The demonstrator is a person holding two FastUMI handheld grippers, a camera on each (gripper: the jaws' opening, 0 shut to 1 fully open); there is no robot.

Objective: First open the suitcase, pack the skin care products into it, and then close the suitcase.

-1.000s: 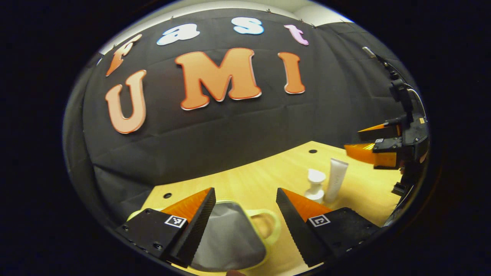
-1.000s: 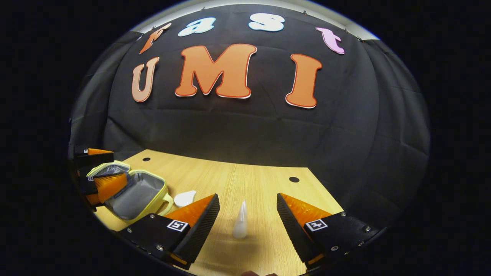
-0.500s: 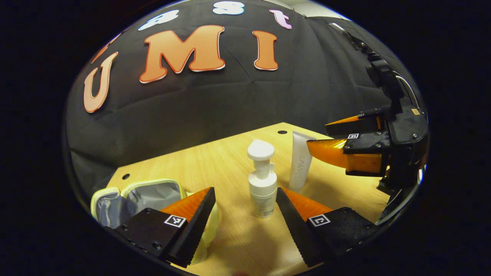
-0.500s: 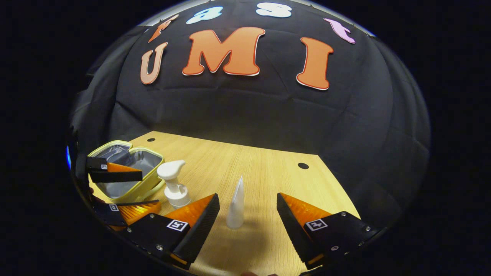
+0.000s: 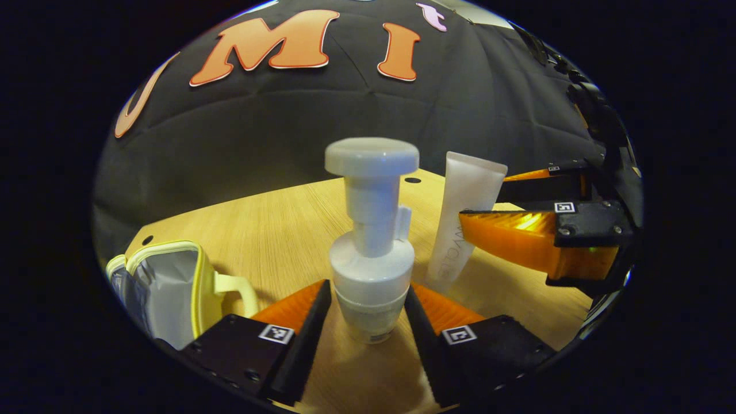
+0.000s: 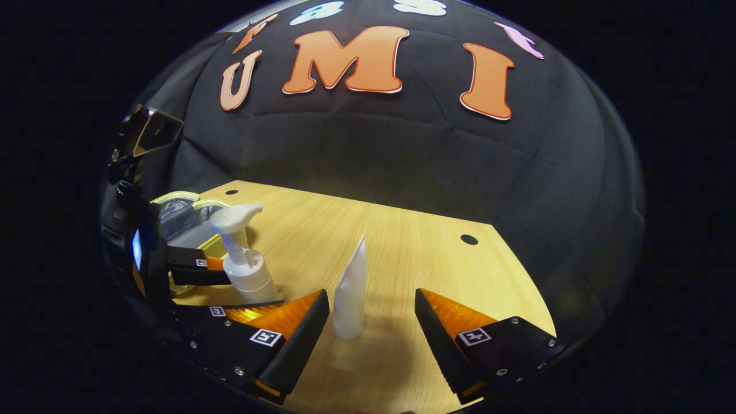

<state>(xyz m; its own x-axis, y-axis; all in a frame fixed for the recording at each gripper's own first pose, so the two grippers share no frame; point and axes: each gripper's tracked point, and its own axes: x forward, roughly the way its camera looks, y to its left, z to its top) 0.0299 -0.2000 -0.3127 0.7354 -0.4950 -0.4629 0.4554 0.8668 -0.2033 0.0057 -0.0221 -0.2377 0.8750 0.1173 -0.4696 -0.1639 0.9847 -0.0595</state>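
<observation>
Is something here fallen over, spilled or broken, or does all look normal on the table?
Nothing stands out. The white pump bottle and the white squeeze tube both stand upright on the wooden table, with no spill visible. The small yellow suitcase with grey lining lies open beside them.

The pump bottle [image 5: 372, 253] is white all over, head, neck and body alike, with a faintly greyer band low on the body. The tube [image 5: 464, 221] beside it is white too, with pale grey lettering running along its length. The suitcase [image 5: 167, 290] has a pale yellow shell, rim and handle, and a plain silver-grey lining. The table [image 6: 402, 253] is light yellowish wood with a fine straight grain and a few small black round holes. Each gripper body is black and carries a small white square tag with a black block pattern. The wall [image 6: 374, 167] behind is black cloth.
</observation>
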